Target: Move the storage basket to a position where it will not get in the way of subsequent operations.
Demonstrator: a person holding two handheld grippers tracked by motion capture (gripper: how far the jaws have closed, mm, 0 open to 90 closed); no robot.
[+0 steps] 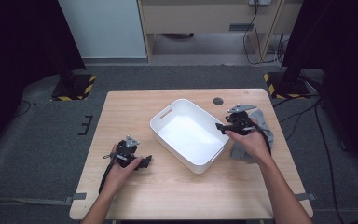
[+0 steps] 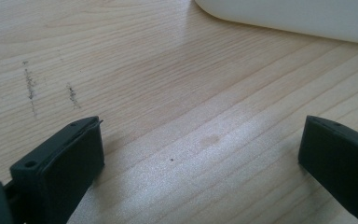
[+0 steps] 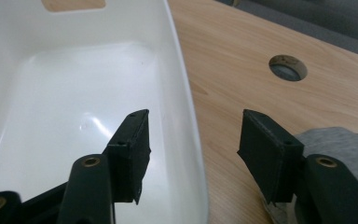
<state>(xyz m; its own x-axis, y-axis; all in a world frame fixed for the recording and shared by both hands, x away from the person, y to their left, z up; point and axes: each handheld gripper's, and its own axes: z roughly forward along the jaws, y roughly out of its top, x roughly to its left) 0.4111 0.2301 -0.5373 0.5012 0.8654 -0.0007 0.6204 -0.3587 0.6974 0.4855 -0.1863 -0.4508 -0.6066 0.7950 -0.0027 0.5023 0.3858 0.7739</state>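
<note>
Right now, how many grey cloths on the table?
1. The grey cloth lies on the table right of the white bin, partly under the right gripper; any cloth beneath it would be hidden.

Light wooden table (image 1: 177,196) on grey floor, with a round cable hole (image 1: 218,101) near the far edge. White plastic bin (image 1: 168,125) placed around the middle, set at an angle. Grey cloth (image 1: 263,126) spread just right of the bin, beside its right rim. Faint dark marks (image 2: 30,86) on the wood, left of the bin.
</note>
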